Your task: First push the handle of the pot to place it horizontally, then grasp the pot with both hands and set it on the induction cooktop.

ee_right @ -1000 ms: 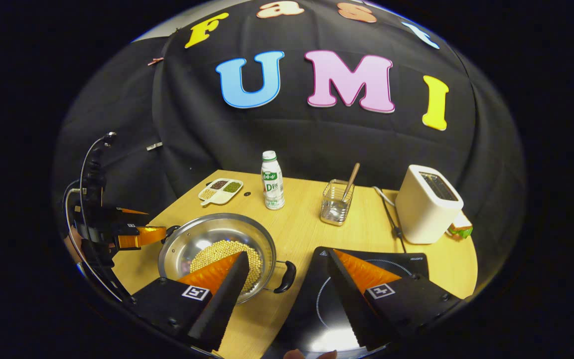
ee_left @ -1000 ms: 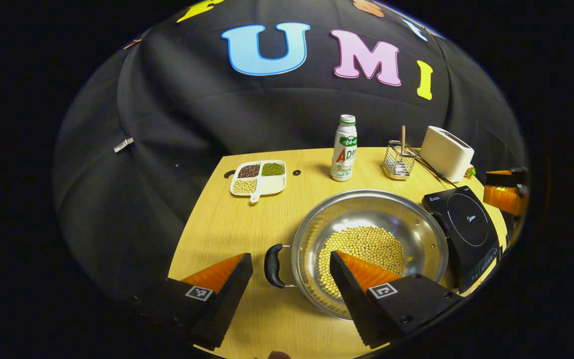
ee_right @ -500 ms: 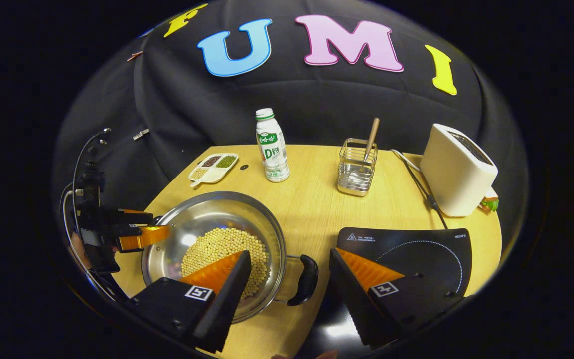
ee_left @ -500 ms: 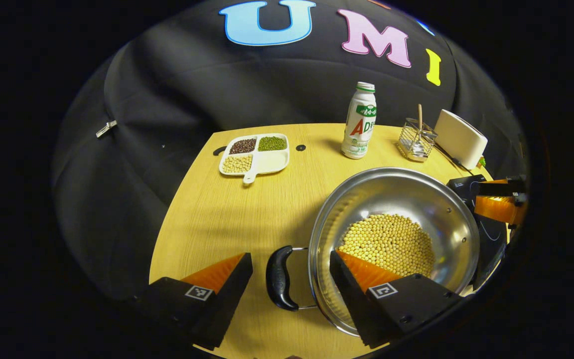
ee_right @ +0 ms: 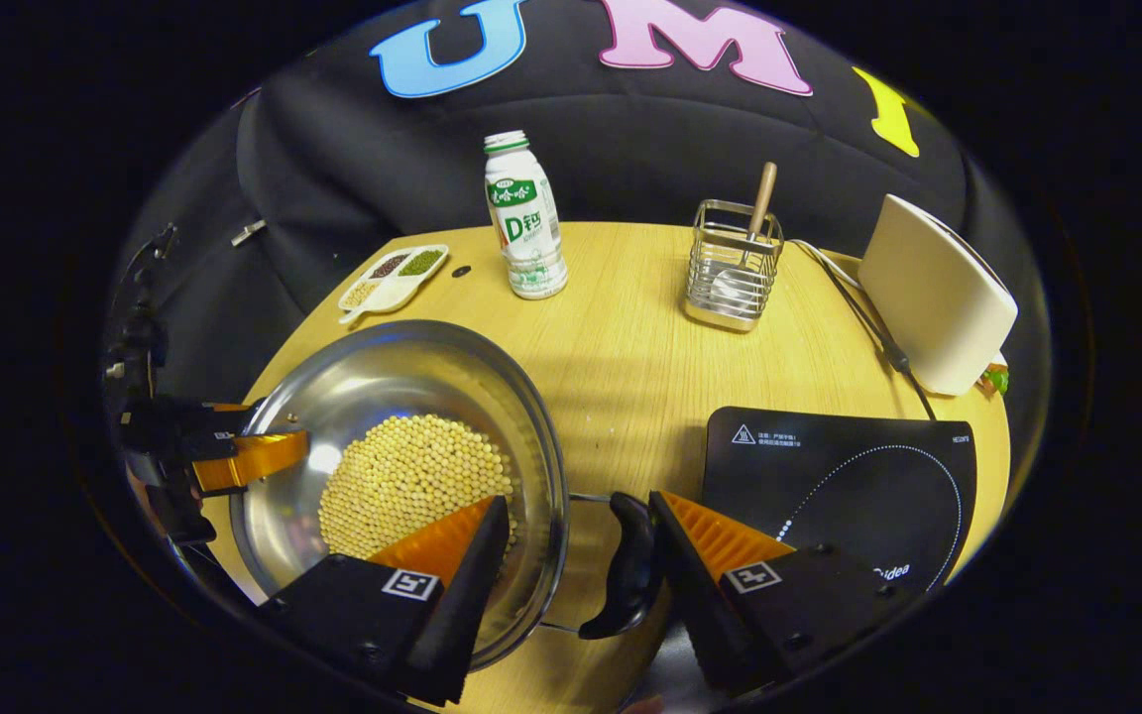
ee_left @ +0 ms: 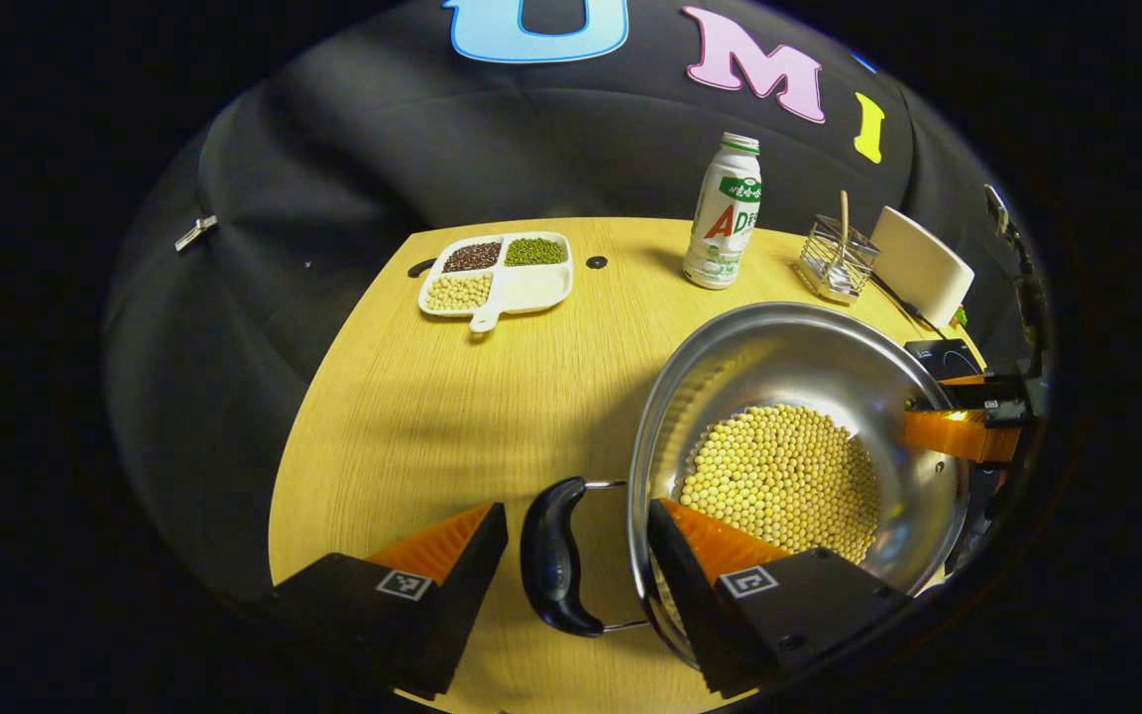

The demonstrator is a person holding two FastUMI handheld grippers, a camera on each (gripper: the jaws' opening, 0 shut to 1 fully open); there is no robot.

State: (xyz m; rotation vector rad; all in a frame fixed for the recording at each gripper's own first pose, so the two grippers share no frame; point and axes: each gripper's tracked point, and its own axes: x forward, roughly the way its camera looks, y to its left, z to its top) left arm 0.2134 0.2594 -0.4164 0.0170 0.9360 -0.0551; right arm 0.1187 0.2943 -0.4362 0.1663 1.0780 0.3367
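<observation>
Left gripper (ee_left: 576,555) open, one finger on each side of the pot's black left handle (ee_left: 551,570), not squeezing yet. Right gripper (ee_right: 581,550) open too, its right finger touching or nearly touching the black right handle (ee_right: 630,580), its left finger over the rim. Cannot tell if that finger presses the metal.

Pot (ee_left: 809,367) near the front edge of the worktop (ee_left: 452,397), cooktop (ee_right: 858,486) just beside it at the front right corner. Handles lying flat, sticking out left and right, so the push step looks done.

Looks heavy: big steel pot with a pile of yellow beans (ee_left: 779,481) inside. Shiny, hard, likely slippery on the rim. Best to take hold of the two black handles, one in each gripper, and lift level so the beans do not roll out. Thin wire holds each handle, so a tight, even squeeze probably needed.

Farther back: bottle (ee_right: 523,218), wire basket (ee_right: 735,268) with a wooden stick, white toaster (ee_right: 938,293) at the right edge, small bean tray (ee_left: 497,278) at the back left.
</observation>
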